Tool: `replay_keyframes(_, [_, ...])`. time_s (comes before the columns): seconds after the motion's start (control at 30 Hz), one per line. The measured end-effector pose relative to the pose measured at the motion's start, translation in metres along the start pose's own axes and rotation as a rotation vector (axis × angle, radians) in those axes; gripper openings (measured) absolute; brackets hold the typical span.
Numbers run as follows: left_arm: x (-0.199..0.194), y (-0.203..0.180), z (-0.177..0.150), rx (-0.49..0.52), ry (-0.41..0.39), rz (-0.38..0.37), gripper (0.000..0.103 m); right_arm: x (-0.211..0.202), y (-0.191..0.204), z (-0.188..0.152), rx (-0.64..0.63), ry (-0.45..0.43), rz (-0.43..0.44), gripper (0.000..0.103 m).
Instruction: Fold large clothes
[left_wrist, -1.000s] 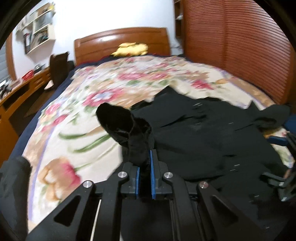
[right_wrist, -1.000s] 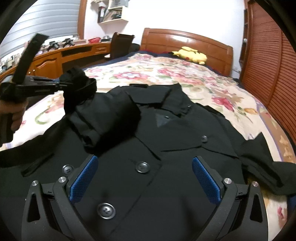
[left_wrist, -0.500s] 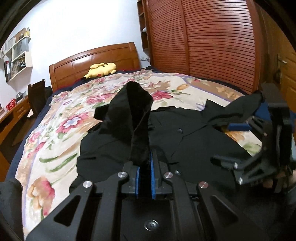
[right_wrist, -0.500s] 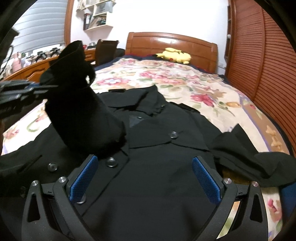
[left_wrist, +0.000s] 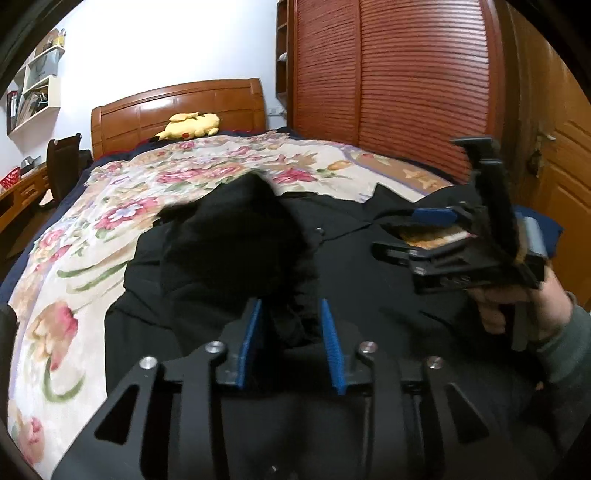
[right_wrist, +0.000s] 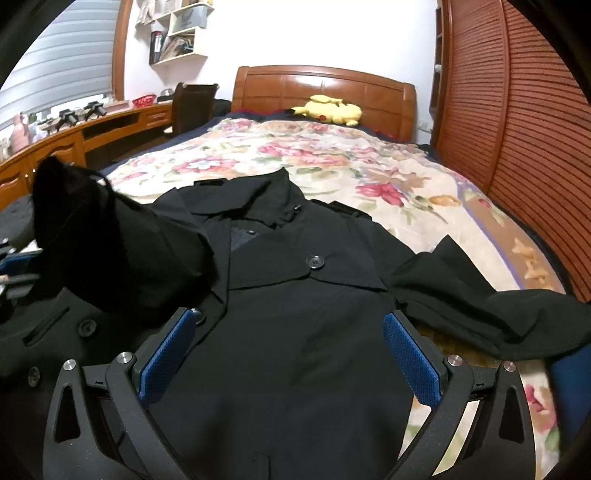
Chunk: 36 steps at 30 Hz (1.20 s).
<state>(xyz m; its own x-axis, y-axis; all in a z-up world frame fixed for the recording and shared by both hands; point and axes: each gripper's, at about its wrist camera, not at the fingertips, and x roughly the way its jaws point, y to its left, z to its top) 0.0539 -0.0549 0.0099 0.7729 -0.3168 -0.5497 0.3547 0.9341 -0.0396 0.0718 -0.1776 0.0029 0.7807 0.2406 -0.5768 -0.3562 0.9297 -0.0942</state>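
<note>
Bedroom setup: wooden headboard (right_wrist: 325, 86), slatted red-brown wardrobe doors (left_wrist: 406, 85), and a big floral bedspread (right_wrist: 332, 155) with a yellow plush toy (right_wrist: 327, 109) up by the pillows. Spread front-up on that bedspread is the black double-breasted button-up coat (right_wrist: 295, 295), collar pointing toward the headboard.

Progress-wise, I'd say this is early. One black sleeve (left_wrist: 240, 240) is bunched up and draped over the coat's chest, so the first sleeve looks folded in. The left gripper (left_wrist: 291, 339) has its blue pads apart with the cuff end sitting loosely between them, so it reads as letting go rather than pinching, though the fabric is dark and I can't tell if a pad touches it.

The other long black sleeve (right_wrist: 498, 310) lies stretched out sideways across the bedspread, well apart from the body, not folded at all. The right gripper (right_wrist: 291, 354) hovers over the coat front with its jaws spread wide, holding nothing.

What's left, by my guess: bring that second sleeve in, then fold the body.
</note>
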Motion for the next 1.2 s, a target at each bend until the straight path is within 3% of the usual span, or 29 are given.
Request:
replay_keyframes(0.27, [-0.047, 0.01, -0.007, -0.013, -0.076, 0.002, 0.056, 0.001, 0.02, 0.009, -0.014, -0.017, 0.022, 0.103])
replay_keyframes(0.57, [-0.077, 0.057, -0.022, -0.062, -0.129, 0.131, 0.058, 0.0, 0.073, 0.019, -0.06, -0.037, 0.115, 0.103])
replay_keyframes(0.8, [-0.076, 0.103, -0.042, -0.156, -0.112, 0.197, 0.058, 0.01, 0.12, 0.023, -0.13, -0.026, 0.218, 0.099])
replay_keyframes(1.07, [-0.07, 0.128, -0.058, -0.198, -0.083, 0.226, 0.057, 0.058, 0.17, 0.013, -0.233, 0.095, 0.308, 0.086])
replay_keyframes(1.2, [-0.066, 0.134, -0.061, -0.205, -0.071, 0.222, 0.057, 0.075, 0.178, 0.006, -0.26, 0.156, 0.345, 0.085])
